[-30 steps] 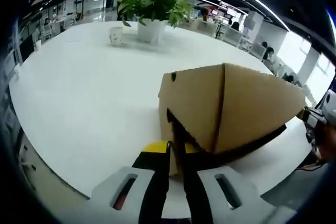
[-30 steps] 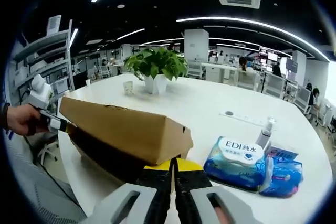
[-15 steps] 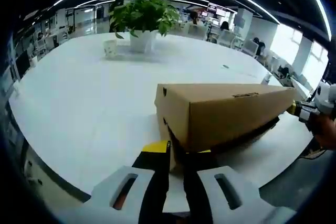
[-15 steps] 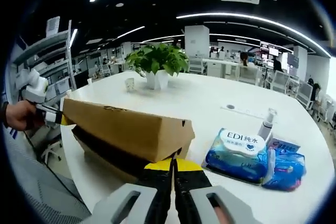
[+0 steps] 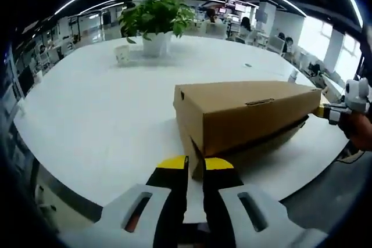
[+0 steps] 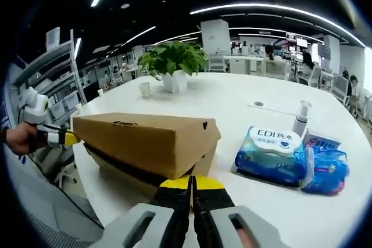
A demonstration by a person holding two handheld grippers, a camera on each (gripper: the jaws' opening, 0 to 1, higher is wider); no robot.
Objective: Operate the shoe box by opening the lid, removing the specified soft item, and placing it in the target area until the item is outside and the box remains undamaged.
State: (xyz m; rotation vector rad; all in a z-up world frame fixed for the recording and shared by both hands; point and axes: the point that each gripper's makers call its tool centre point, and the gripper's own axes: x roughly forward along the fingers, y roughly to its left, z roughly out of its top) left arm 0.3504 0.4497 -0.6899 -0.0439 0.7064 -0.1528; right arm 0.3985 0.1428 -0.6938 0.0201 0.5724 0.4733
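Observation:
A brown cardboard shoe box lies on the white table (image 5: 87, 114). Its lid (image 5: 250, 114) sits nearly level over the base (image 5: 267, 143), with a dark gap under it. My left gripper (image 5: 196, 165) is shut on the lid's near end wall. At the far end, my right gripper (image 5: 328, 111) holds the lid too. In the right gripper view the lid (image 6: 145, 140) hangs just above the base (image 6: 122, 175), and my right gripper (image 6: 192, 183) is shut on its end wall. The left gripper (image 6: 61, 137) grips the opposite end. The box's inside is hidden.
A potted plant (image 5: 152, 18) and a white cup (image 5: 122, 53) stand at the table's far side. A wet-wipes pack (image 6: 273, 155), a blue pack (image 6: 328, 169) and a small bottle (image 6: 301, 126) lie right of the box. A hand (image 6: 20, 137) is beyond the table edge.
The lid has come down from a steep tilt to almost flat over the base. Both grippers stayed shut on its ends and lowered with it.

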